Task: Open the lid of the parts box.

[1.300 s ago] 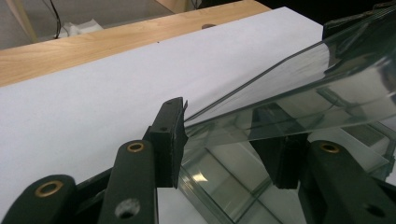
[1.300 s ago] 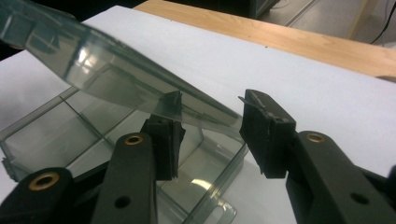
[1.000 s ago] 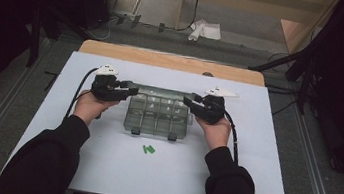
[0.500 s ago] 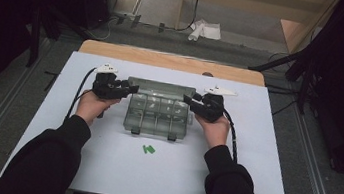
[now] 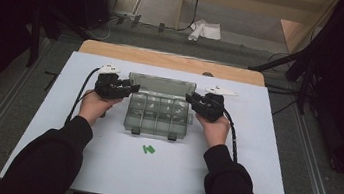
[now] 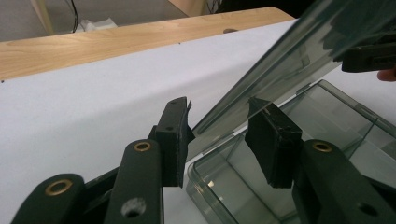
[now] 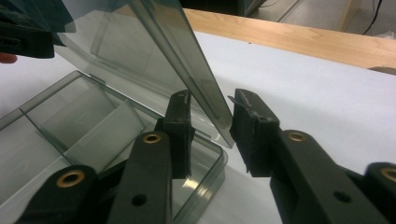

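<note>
My left tool (image 5: 129, 88) and right tool (image 5: 191, 98) flank raised lid (image 5: 162, 85) of clear compartment box (image 5: 157, 117) mid-frame; both unclenched, right jaws just narrowing, lid edge between

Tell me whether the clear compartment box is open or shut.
Open. The box's lid stands raised off the base, tilted back between both grippers' jaws, and the compartments below lie uncovered and look empty.

The high view looks forward and down from above the person's side, taking in the whole white table (image 5: 100, 168). Each gripper view sits close, low over the table, facing the clear box (image 5: 157, 118) (image 6: 327, 112) (image 7: 70, 126) from opposite ends.
</note>
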Tool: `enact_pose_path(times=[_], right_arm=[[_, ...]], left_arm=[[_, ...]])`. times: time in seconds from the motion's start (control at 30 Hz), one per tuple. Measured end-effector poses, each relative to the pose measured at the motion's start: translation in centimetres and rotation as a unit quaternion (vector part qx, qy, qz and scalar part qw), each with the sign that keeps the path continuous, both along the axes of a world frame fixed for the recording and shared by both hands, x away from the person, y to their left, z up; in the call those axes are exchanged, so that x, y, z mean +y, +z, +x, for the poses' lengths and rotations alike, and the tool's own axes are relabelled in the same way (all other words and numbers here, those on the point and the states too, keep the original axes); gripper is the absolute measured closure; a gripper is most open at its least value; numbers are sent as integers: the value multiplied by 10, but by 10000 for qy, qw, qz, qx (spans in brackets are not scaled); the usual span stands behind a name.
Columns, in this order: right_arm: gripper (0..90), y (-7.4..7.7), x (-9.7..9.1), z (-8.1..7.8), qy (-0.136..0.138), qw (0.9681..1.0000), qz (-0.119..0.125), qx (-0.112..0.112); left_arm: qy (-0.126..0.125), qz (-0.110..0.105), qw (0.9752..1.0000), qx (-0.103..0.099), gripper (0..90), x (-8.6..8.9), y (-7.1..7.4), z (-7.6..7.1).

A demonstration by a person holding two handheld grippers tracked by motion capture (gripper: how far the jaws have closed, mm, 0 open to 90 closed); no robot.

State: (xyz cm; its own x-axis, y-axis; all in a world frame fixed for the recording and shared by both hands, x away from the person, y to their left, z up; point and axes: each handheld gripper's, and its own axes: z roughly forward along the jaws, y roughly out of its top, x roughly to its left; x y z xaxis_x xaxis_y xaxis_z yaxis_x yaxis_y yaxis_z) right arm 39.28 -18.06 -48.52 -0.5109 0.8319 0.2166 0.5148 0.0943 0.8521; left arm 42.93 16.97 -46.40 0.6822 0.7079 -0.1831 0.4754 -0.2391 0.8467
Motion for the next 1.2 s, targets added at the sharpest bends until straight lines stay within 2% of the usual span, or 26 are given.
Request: enact_pose_path(times=[0.33,0.67,0.8,1.03,1.2], right_arm=[[708,-1,-1,0,-44,10000,55,69],[555,-15,2,10,109,9996,267,14],[576,-17,3,15,159,9995,248,81],[629,-19,3,16,77,9997,226,80],[635,-19,3,16,40,9997,205,116]], left_arm=[[-41,4,10000,-76,581,-3,0,2],[-58,-66,9999,-57,581,-2,-3,6],[-49,-98,9999,-20,582,-2,-5,9],[0,-101,9999,-43,582,-6,-7,12],[46,-103,9999,-93,582,-7,-9,14]])
